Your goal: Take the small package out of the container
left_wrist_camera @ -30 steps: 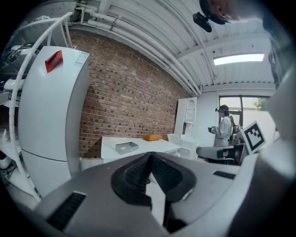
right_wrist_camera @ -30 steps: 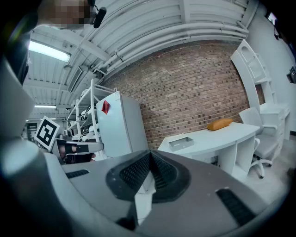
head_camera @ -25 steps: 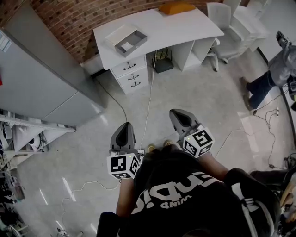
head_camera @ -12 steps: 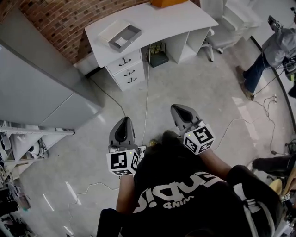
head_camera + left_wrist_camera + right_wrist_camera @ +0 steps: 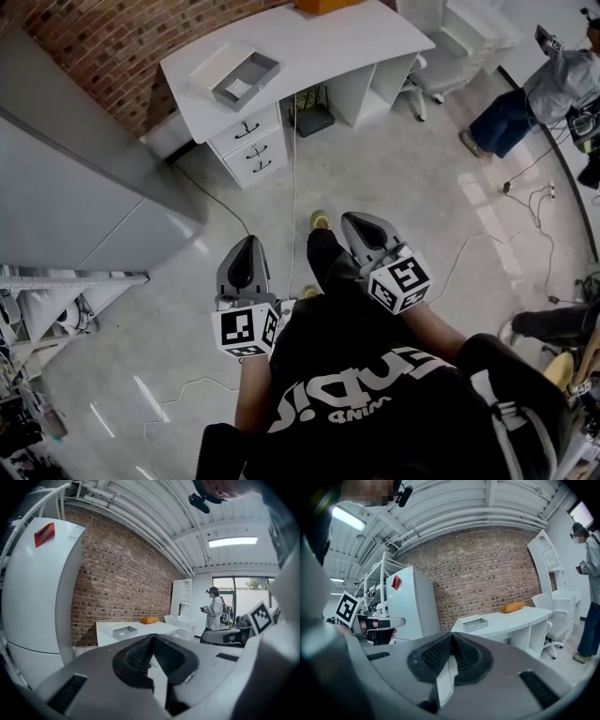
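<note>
White curved tabletop [image 5: 319, 42] at upper centre of frame, against red brick wall [image 5: 103, 66]. Grey open rectangular container [image 5: 246, 80] on its left part. Left gripper [image 5: 247, 249] and right gripper [image 5: 356, 225] at lower centre above glossy floor [image 5: 422, 187], well apart from tabletop. Standing person [image 5: 539, 89] at upper right.

The room was evenly bright, lit by a long white ceiling lamp [image 5: 233, 541] and by daylight from a tall window [image 5: 248, 585] at the back, so the shadows were soft. The glossy pale grey floor [image 5: 412, 178] showed white streaks of glare at the lower left of the head view. Both gripper views were strongly bent with black corners, and their nearest grey parts were blurred, while the red brick wall [image 5: 487, 573] was sharp.
</note>
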Motion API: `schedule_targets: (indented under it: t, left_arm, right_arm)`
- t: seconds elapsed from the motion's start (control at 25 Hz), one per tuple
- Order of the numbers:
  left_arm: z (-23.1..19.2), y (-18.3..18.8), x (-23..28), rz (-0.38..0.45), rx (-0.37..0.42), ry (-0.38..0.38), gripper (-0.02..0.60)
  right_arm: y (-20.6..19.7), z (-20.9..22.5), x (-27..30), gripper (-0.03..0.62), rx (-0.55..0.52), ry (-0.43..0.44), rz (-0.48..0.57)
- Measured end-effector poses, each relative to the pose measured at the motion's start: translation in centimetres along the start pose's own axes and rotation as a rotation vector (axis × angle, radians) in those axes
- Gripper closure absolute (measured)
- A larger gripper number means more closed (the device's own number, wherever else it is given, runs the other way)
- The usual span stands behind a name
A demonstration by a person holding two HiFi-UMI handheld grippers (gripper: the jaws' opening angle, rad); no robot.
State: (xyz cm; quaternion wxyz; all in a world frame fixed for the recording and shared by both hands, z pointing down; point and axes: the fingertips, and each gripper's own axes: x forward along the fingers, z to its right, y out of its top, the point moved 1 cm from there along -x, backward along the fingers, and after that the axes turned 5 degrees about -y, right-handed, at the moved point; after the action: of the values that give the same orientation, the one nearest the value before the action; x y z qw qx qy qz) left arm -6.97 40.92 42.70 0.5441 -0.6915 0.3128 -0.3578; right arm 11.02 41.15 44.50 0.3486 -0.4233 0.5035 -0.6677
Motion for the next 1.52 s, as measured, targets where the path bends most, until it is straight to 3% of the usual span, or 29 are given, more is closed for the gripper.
schedule_targets:
  t: [0.88,1.52]
  left_arm:
    - [-7.0,1.6,8.5,-0.007,-0.029,0.020,0.575]
    - [-11.1,5.3,19.6,-0.020,-0.054,0.084,0.575]
  right_arm:
    - [1.8,3.2,11.2,0.595,0.023,0.031,-0.011]
    - [6.4,10.3,21.4,0.595,0.034,0.102,-0.023]
